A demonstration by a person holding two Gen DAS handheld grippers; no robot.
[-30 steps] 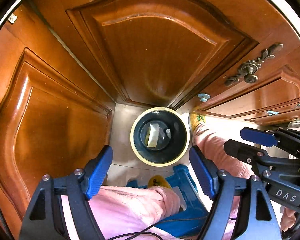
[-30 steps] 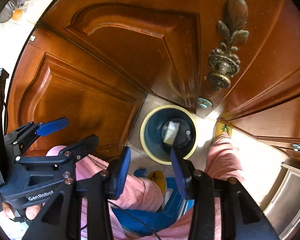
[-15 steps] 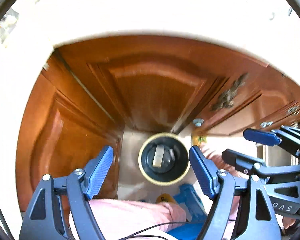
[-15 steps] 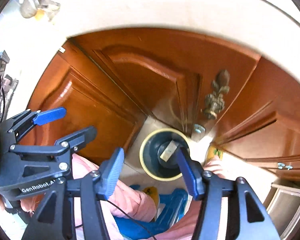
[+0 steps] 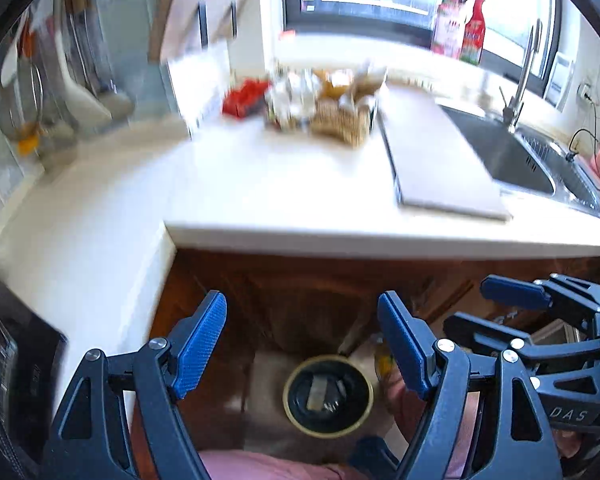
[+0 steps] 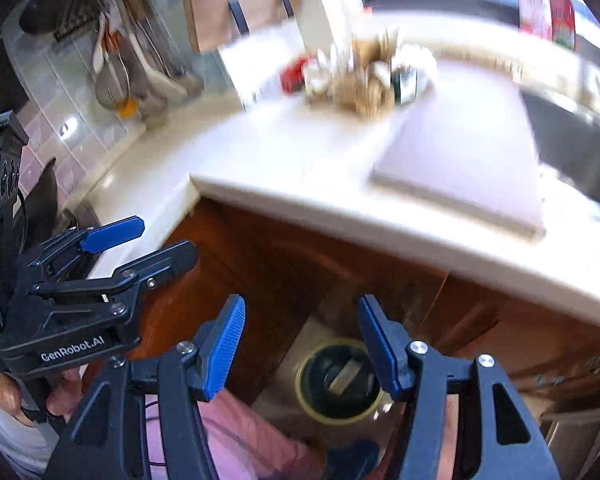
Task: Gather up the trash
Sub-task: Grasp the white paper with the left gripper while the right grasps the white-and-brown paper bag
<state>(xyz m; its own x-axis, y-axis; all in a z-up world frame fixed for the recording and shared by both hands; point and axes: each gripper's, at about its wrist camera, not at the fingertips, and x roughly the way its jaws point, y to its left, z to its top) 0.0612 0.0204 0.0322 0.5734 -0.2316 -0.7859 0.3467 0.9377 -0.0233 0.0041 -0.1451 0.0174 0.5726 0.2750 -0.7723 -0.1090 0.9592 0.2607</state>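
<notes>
Left wrist view blurs the heap of trash (image 5: 324,110) at the far side of the counter (image 5: 284,184); single pieces cannot be told apart. Only here does the sink (image 5: 512,156) show clearly at right. Left gripper (image 5: 302,344) gapes wide, empty; right gripper (image 6: 300,342) stands narrower, empty. Both frame the floor bin (image 6: 338,382) below.

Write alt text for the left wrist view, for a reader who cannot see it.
The open, empty left gripper points down at a round trash bin on the floor before wooden cabinets. Above, a white countertop carries a blurred pile of trash, a cutting board and a sink. The right gripper shows at right.
</notes>
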